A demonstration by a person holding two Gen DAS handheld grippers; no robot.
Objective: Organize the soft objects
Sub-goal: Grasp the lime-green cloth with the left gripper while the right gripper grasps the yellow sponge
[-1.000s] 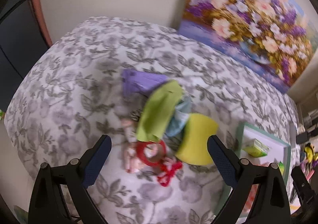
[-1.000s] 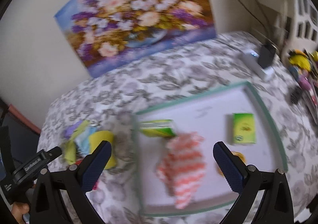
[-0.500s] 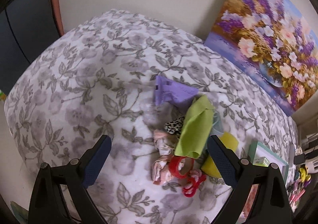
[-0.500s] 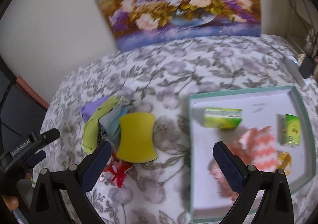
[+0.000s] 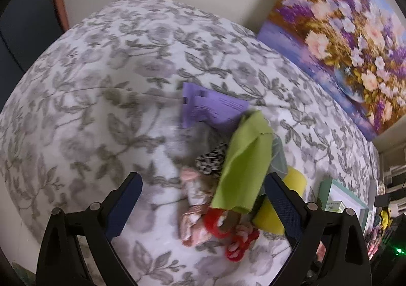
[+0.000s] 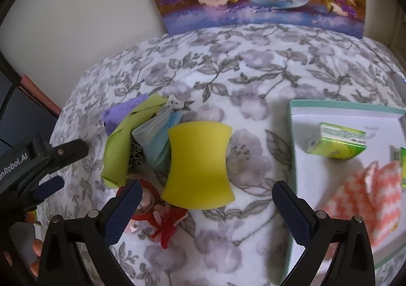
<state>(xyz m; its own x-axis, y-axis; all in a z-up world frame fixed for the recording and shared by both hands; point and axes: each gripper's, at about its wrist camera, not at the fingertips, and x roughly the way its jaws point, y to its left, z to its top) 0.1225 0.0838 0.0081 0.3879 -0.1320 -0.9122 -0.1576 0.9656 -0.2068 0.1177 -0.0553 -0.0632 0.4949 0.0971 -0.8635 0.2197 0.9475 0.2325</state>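
I see the yellow sponge (image 6: 200, 168) on the floral cloth (image 6: 253, 67), against the heap of soft items (image 5: 228, 171), left of the tray (image 6: 294, 138). Right gripper (image 6: 203, 212) wide, empty; left gripper (image 5: 203, 207) likewise.

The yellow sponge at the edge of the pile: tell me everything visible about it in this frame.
The yellow sponge is a flat, matte foam pad with a waisted outline: its long sides curve inward and its corners are rounded. It lies flat on the grey floral blanket, at the right edge of the heap of soft things and apart from the teal-rimmed white tray. Its left edge overlaps the light blue face masks. No gripper touches it; it sits ahead of the open right gripper. The left wrist view shows it partly hidden behind the lime-green cloth.
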